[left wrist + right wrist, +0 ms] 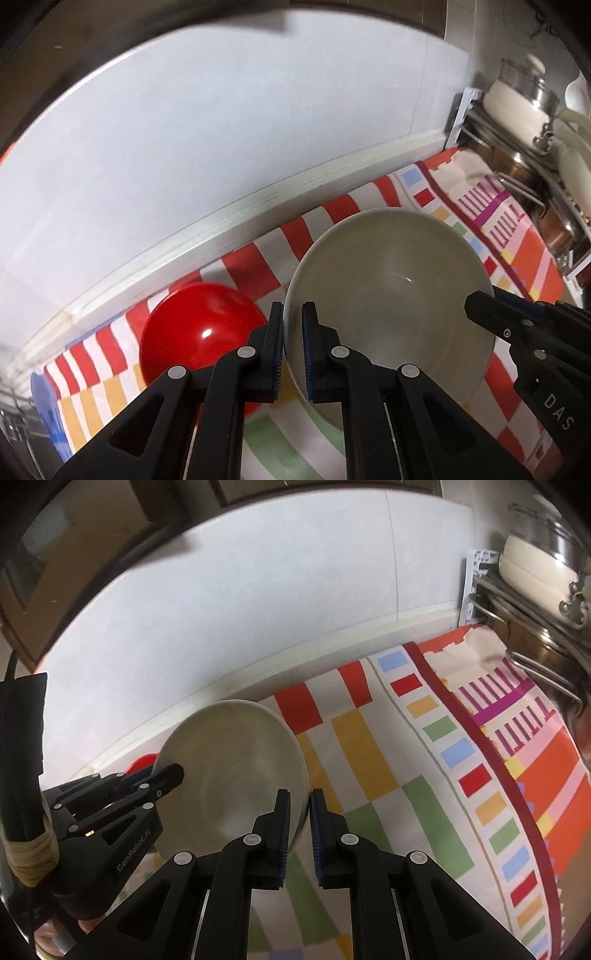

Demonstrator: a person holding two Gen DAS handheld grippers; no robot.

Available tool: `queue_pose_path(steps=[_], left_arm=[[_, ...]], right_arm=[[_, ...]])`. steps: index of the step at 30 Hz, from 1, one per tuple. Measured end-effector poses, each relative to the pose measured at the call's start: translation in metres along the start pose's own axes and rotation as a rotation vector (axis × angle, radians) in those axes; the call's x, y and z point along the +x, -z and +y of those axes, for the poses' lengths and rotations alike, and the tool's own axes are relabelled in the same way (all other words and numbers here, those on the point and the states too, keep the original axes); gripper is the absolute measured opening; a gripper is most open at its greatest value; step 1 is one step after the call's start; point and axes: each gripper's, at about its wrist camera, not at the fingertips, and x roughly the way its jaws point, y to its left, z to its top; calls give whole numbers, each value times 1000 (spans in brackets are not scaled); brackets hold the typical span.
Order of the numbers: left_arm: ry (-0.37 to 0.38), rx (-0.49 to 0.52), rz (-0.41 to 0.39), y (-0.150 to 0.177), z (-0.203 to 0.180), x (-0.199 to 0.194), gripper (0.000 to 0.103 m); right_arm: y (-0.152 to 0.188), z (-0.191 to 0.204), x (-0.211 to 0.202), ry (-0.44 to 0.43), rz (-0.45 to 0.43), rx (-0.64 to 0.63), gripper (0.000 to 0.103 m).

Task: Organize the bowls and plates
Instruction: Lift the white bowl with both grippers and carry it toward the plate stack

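Left wrist view, near: the left gripper (293, 350) pinches the near-left rim of the grey bowl (391, 291), one pad outside the wall and one inside, jaws pressed as tight as the rim allows.
Right wrist view, near: the right gripper (299, 834) pinches the opposite rim of the same grey bowl (229, 775), again one pad on each side of the wall.
Key relation: both claws clamp one bowl from opposite sides, so its mouth spans the line between them; neither hand is nearer, and the lift looks shared.
Bowl position: it seems tilted and raised off the patterned tablecloth (369, 760), though I cannot tell for sure whether its base has cleared the cloth.
Bowl make: wide, round, smooth glazed surface, pale grey-beige, thin rim, empty inside.
Neighbour: a red bowl (199, 328), glossy with a bright highlight, sits just beside the grey one on its left, partly behind the left finger.
Cloth: flat, printed with red, orange, green and blue blocks and stripes.
Far right: a wire dish rack (517, 184) holding metal pots (532, 96) and white dishes, well apart from the bowl.
Far back: plain white tiled wall (221, 129).
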Motion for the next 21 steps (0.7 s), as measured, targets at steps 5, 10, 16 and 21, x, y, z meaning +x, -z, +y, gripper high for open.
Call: queue_pose_path(steps=[5,10,16,21], left_arm=[[1,-24,1,18,-6,-26,11],[14,-60,-3,40,-11,-49,11],[26,-98,-4,69,-17,-73,11],[27,-114,-4,91,-24,-87,11]], right_arm=[[12,2,-27,-20,-18,-1,13],[25,0,-52,-31,-37,10,13],[47,2,-78,-34,-48,-22,13],[65,1,-93,-39,-39,-35,13]])
